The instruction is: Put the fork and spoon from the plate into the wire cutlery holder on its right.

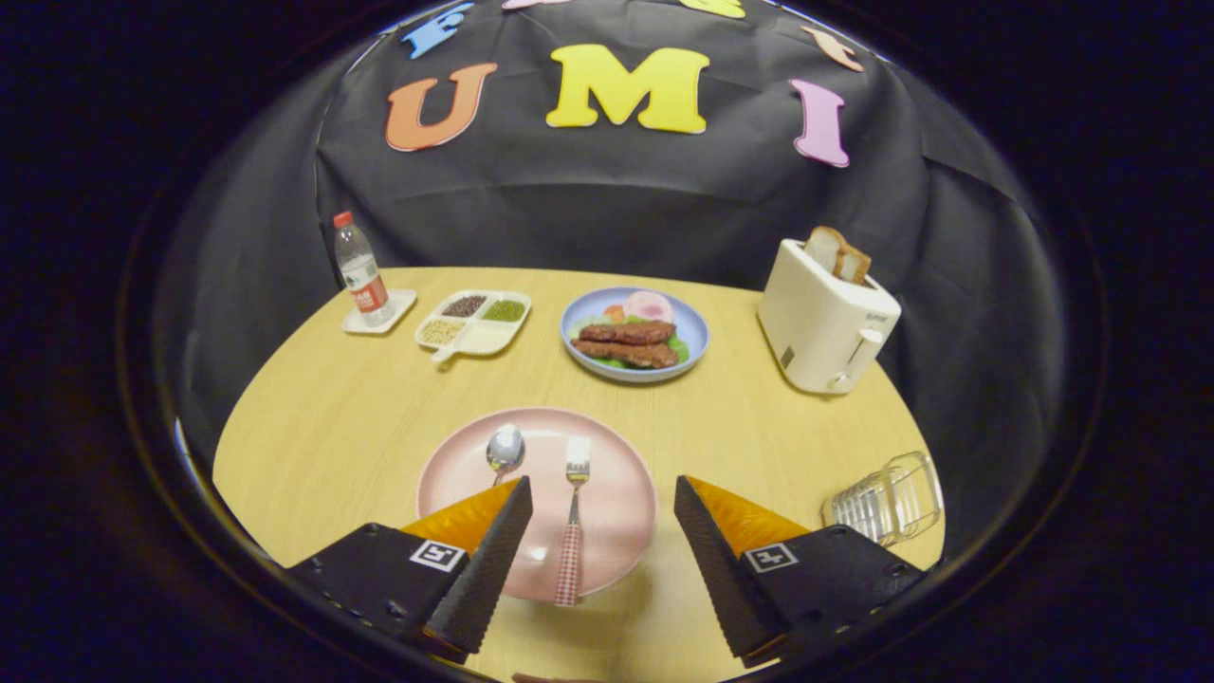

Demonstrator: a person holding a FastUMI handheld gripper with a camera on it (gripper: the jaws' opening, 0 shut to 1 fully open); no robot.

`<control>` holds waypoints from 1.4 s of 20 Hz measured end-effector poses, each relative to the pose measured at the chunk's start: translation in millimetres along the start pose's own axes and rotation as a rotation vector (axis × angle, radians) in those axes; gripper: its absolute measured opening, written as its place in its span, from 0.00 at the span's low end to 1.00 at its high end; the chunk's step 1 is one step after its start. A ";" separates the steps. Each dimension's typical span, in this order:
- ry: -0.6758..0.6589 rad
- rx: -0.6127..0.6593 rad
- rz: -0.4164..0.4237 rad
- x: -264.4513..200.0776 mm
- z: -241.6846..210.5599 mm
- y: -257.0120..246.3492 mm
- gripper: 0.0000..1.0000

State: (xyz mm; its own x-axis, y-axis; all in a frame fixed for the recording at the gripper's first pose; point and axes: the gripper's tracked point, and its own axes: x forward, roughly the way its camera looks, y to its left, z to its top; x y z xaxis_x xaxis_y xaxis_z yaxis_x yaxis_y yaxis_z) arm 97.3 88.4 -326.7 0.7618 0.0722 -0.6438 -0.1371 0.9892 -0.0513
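Note:
A pink plate lies on the round wooden table just ahead of my fingers. On it rest a spoon at the left and a fork with a red checked handle at the middle. The spoon's handle is hidden behind my left finger. My gripper is open above the plate's near edge, with the fork's handle lying between the fingers, untouched. The wire cutlery holder stands to the right of the plate, beyond my right finger.
Beyond the pink plate sits a blue plate of food. A white toaster with bread stands at the back right. A divided snack tray and a water bottle on a small dish are at the back left.

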 end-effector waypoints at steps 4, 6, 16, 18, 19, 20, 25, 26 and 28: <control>0.087 0.022 -0.011 34.6 -17.2 10.1 0.83; 0.127 0.043 -0.008 44.2 -27.3 16.4 0.74; 0.259 0.069 -0.070 66.9 -54.9 14.8 0.32; 0.271 0.108 -0.054 67.5 -56.0 21.0 0.17; 0.272 0.112 -0.046 69.3 -58.4 22.0 0.15; 0.278 0.109 -0.044 67.8 -57.0 21.3 0.09; 0.271 0.114 -0.037 55.8 -50.9 17.9 0.04; 0.264 0.113 -0.032 50.6 -47.8 16.6 0.04; 0.246 0.102 -0.022 38.8 -40.6 13.4 0.04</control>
State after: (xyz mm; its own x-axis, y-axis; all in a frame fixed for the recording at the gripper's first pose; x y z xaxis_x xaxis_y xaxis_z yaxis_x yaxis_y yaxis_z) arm 99.3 99.3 -383.3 0.5854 0.0300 -0.8102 -0.0488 0.9988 0.0018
